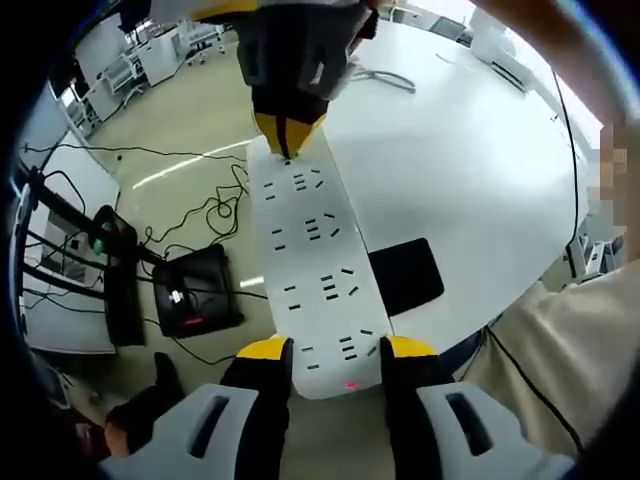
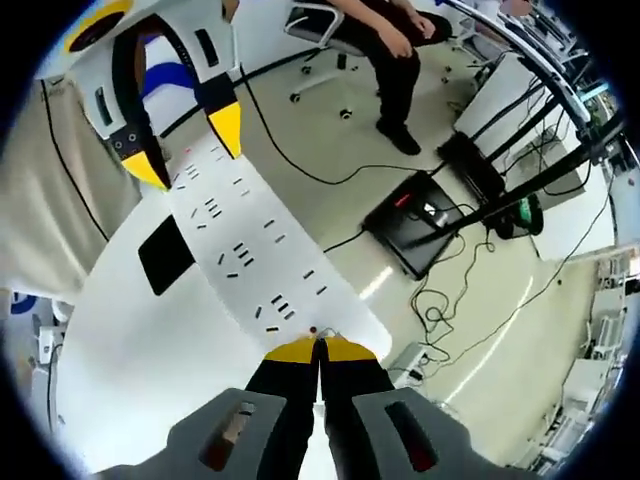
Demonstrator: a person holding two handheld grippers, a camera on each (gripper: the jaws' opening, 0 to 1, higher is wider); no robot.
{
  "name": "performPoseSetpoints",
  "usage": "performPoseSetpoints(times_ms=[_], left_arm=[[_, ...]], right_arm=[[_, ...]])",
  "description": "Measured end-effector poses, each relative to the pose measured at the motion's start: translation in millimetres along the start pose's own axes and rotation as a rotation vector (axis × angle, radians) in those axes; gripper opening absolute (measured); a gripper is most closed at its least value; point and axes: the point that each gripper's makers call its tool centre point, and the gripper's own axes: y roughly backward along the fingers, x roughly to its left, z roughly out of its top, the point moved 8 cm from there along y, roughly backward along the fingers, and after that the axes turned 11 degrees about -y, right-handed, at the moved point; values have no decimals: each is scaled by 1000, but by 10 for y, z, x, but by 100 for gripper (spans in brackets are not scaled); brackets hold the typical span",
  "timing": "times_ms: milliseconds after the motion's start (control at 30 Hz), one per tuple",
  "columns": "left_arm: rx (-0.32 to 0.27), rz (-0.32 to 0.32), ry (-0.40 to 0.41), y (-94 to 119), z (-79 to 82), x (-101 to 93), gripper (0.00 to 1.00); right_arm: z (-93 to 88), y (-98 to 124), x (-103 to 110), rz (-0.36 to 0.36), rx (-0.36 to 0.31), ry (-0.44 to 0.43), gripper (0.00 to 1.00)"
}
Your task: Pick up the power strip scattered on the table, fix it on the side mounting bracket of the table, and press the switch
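Note:
A long white power strip (image 1: 315,270) runs along the rim of the white table (image 1: 470,170), partly out over the floor. My left gripper (image 1: 337,348) is shut on its near end, one yellow tip on each long side; a red light glows there. At the strip's far end the right gripper (image 1: 288,135) comes down from above with its tips together. In the right gripper view, my right gripper (image 2: 320,350) is shut, tips touching the strip (image 2: 240,240) by a small red dot. The left gripper (image 2: 185,145) straddles the other end.
A flat black pad (image 1: 405,275) lies on the table beside the strip. Below the rim, a black box (image 2: 420,225) with a red light sits on the floor among loose cables (image 1: 215,210). A black metal frame (image 2: 545,150) stands nearby. A person (image 2: 390,40) sits on a chair.

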Motion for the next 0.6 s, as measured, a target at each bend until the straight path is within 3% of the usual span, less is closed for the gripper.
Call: performPoseSetpoints(times_ms=[267,600], left_arm=[[10,-4,-8,-4,17,19,39],[21,-1,-5,-1,27,20,40]], right_arm=[[13,-34,4,-6,42,5,0],[30,12,84,-46,22,-75,0]])
